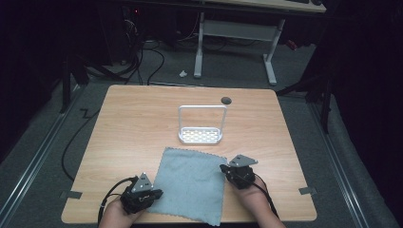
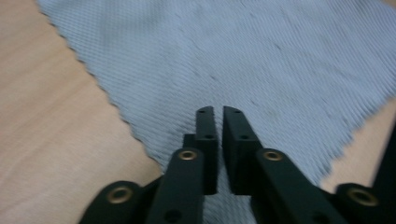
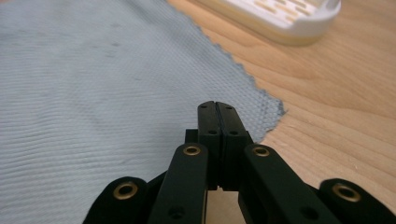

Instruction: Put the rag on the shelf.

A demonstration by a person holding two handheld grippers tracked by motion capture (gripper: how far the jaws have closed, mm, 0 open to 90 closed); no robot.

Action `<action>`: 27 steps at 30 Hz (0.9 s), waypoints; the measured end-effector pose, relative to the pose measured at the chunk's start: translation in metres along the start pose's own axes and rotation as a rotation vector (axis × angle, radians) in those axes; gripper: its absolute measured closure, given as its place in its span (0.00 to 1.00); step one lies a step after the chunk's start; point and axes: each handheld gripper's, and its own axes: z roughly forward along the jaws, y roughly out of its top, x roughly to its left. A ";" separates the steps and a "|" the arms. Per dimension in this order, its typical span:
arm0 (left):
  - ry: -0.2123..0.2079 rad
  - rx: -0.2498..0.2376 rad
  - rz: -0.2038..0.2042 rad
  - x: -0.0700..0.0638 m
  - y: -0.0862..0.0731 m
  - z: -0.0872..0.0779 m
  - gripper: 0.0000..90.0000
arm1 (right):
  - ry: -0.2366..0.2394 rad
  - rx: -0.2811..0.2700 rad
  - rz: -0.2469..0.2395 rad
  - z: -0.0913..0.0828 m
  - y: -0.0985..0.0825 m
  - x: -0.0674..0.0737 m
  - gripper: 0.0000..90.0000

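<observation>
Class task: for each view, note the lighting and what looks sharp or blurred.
High view: table lit, surroundings dark, rack glaring white. Left gripper view: cloth and jaws softly blurred. Right gripper view: cloth corner sharp, rack blurred and overexposed.

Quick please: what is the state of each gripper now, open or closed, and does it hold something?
Left gripper: nearly closed, a narrow gap between the jaws, over the grey cloth, holding nothing.
Right gripper: closed, jaws together at the cloth's corner, no visible grip on it.
</observation>
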 end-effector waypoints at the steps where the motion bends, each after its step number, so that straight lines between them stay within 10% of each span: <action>1: 0.022 -0.010 -0.010 0.003 0.002 0.003 0.87 | 0.025 -0.002 -0.011 -0.005 -0.001 0.006 1.00; 9: 0.061 -0.014 -0.033 0.008 0.007 0.013 0.89 | 0.121 0.029 -0.081 -0.017 -0.021 0.040 1.00; 27: -0.053 -0.005 0.072 -0.030 0.015 0.027 0.91 | 0.068 0.055 0.006 -0.032 -0.043 0.005 1.00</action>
